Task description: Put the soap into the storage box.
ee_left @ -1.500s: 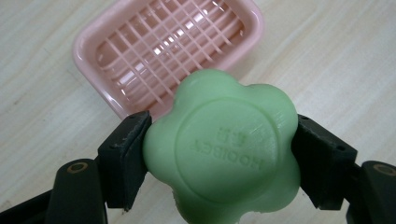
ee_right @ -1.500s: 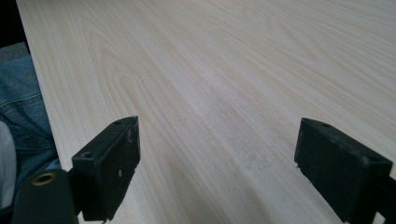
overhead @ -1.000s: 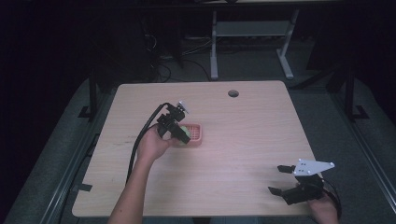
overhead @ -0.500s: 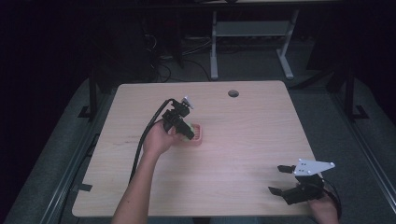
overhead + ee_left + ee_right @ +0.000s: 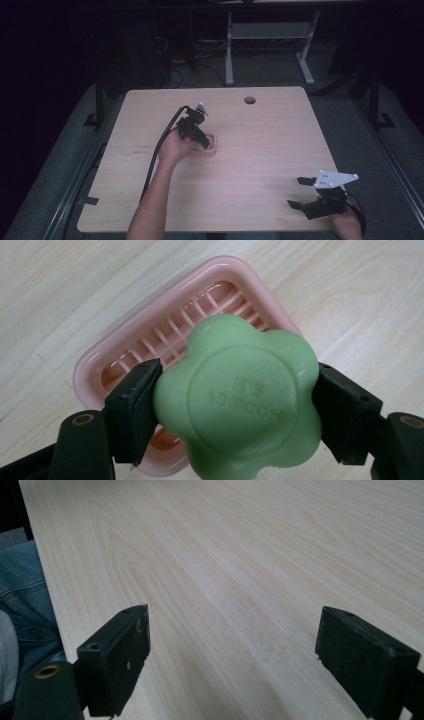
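A green flower-shaped soap (image 5: 240,400) sits between the jaws of my left gripper (image 5: 235,405), which is shut on it just above a pink slatted soap dish (image 5: 140,345). In the high view the left gripper (image 5: 194,131) hangs over the dish (image 5: 212,148) near the table's middle, and a sliver of green soap (image 5: 200,146) peeks out below the hand. My right gripper (image 5: 300,192) rests open at the table's front right corner. Its own view shows my right gripper (image 5: 232,650) with both jaws wide apart over bare wood.
The pale wooden table (image 5: 250,165) has a round cable hole (image 5: 249,100) at the back. A black cable (image 5: 155,155) trails from the left gripper along the forearm. Blue denim (image 5: 25,595) shows past the table's front edge. A desk frame (image 5: 270,35) stands behind.
My left gripper has moved a little right and down with the soap, closing in over the pink dish. The right gripper has stayed put.
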### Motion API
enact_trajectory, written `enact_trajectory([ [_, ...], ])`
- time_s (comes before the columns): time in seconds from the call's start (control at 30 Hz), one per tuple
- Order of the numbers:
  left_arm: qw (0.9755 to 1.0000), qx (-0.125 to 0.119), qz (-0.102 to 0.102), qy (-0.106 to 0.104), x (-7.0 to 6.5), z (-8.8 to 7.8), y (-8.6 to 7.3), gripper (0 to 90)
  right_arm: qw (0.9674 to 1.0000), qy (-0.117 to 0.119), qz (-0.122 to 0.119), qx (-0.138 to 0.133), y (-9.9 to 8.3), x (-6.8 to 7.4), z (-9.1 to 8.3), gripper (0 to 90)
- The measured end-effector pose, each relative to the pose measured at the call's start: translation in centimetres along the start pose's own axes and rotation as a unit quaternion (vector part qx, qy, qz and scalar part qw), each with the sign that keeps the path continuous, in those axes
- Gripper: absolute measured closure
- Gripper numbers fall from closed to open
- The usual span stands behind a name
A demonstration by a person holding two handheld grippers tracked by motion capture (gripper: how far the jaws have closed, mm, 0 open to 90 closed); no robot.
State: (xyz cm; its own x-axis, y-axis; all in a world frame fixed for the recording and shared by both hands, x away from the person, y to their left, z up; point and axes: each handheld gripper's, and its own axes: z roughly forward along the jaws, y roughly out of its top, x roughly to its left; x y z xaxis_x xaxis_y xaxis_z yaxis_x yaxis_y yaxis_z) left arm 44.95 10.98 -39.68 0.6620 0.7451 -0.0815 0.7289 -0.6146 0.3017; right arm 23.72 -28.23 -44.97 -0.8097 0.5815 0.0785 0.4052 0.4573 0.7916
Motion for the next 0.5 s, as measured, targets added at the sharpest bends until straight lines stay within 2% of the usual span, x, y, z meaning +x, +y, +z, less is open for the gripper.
enact_trajectory([
  [0.07, 1.0000, 0.000, 0.000, -0.003, 0.2, 0.2, 0.1, 26.7, 1.0000, 0.000, 0.000, 0.000, 0.0, 0.0, 0.0, 13.8],
  [0.13, 0.9999, -0.004, -0.014, -0.005, 0.3, 0.4, 0.2, 26.7, 1.0000, 0.000, 0.000, -0.001, 0.0, 0.0, 0.0, 13.8],
  [0.2, 0.9999, -0.006, -0.016, -0.001, 0.4, 0.6, 0.2, 26.7, 1.0000, 0.000, 0.000, 0.000, 0.0, 0.0, 0.0, 13.8],
  [0.37, 0.9997, -0.001, -0.022, -0.009, 0.7, 1.2, 0.5, 26.7, 1.0000, 0.001, 0.001, 0.000, 0.0, 0.0, 0.0, 13.8],
  [0.5, 0.9993, -0.003, -0.034, -0.011, 1.0, 1.6, 0.5, 26.7, 1.0000, 0.001, 0.000, 0.000, 0.0, 0.0, 0.0, 13.8],
])
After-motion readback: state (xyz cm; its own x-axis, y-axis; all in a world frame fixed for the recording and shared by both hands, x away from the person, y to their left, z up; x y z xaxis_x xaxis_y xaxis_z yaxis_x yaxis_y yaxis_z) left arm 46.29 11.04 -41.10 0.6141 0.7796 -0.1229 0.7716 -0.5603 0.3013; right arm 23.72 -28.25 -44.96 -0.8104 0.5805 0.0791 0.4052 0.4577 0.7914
